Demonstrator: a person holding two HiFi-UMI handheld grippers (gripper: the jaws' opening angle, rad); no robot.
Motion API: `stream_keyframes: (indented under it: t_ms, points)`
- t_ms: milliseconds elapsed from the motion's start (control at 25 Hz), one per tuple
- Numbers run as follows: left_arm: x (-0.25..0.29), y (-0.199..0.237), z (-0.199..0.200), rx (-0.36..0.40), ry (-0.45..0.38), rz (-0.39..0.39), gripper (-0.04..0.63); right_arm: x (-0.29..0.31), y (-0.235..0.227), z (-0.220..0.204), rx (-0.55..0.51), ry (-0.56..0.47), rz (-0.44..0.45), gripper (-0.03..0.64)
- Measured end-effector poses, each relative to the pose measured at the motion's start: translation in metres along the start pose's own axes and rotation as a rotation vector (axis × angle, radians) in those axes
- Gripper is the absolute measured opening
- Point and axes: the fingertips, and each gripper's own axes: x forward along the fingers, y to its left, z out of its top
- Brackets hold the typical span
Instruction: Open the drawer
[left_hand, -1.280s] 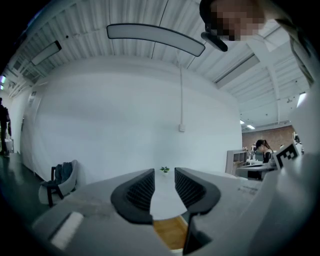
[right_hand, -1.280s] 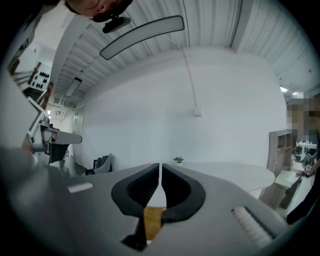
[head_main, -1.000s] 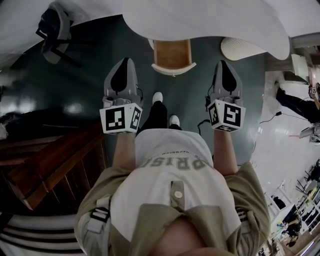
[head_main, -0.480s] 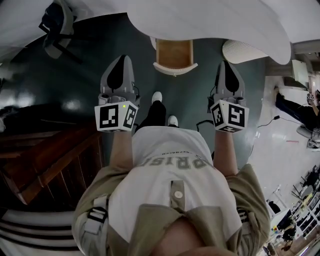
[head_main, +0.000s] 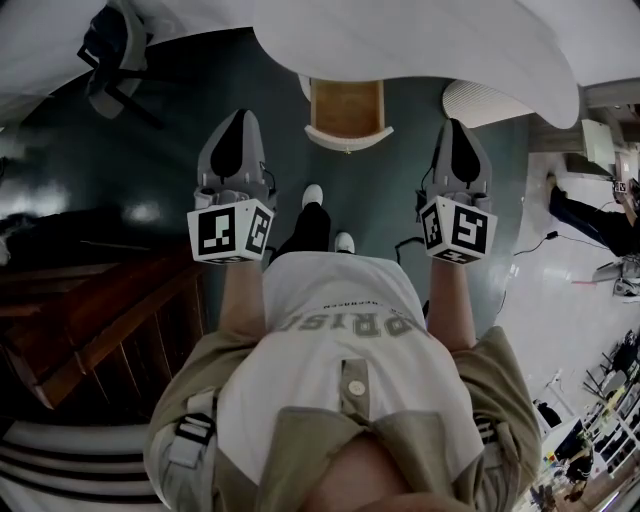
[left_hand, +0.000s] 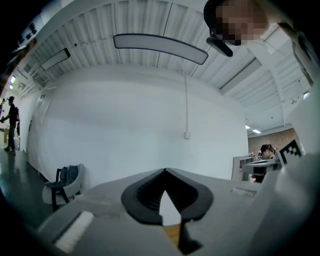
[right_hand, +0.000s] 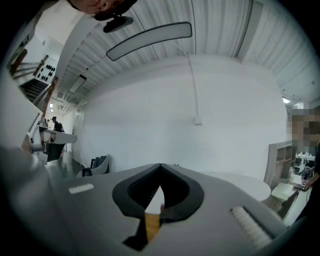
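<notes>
Seemingly, the head view caught the person standing over a dark floor (head_main: 180, 150) with both grippers held out level at about waist height. The left gripper (head_main: 238, 118) and the right gripper (head_main: 452, 128) were well apart, one on either side of the drawer (head_main: 346, 108). The drawer sat ahead of and below them, under the edge of a white table (head_main: 430, 45). It already stood pulled out, with its brown wooden bottom showing and its pale front panel towards the person. Neither gripper touched it.

The left gripper view looked along the jaws at a white wall, with a chair (left_hand: 64, 184) off to the left. The jaws were pressed together at their tips and nothing lay between them (a brown sliver below them was probably the drawer's wood).

The right gripper view showed much the same. Its jaws were closed and empty, a similar brown sliver sat beneath them, and the white table curved away on the right.

Judged from this, the pulling step looked finished or close to it, and the grippers seemed to be idle rather than working. If more travel was wanted, one gripper would need to part its jaws, dip towards the front panel and take hold there. Any handle was too small to make out.
</notes>
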Motion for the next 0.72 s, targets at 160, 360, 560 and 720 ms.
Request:
stream_keyframes:
  t_ms: [160,360,560,720]
  points:
    - [0.001,0.0,0.0,0.004,0.003,-0.004,0.006,-0.002,-0.001,0.002,-0.007,-0.003,0.003,0.002]
    - [0.002,0.002,-0.002,0.004,0.01,0.001,0.006,-0.003,-0.003,0.001,-0.024,0.002,0.003,0.002]
    - [0.005,0.01,0.0,0.007,0.01,0.003,0.006,0.003,0.001,0.005,-0.039,-0.005,0.003,0.002]
    - [0.003,0.019,-0.001,0.006,0.016,0.014,0.006,0.006,0.008,0.005,-0.048,0.0,0.009,0.002]
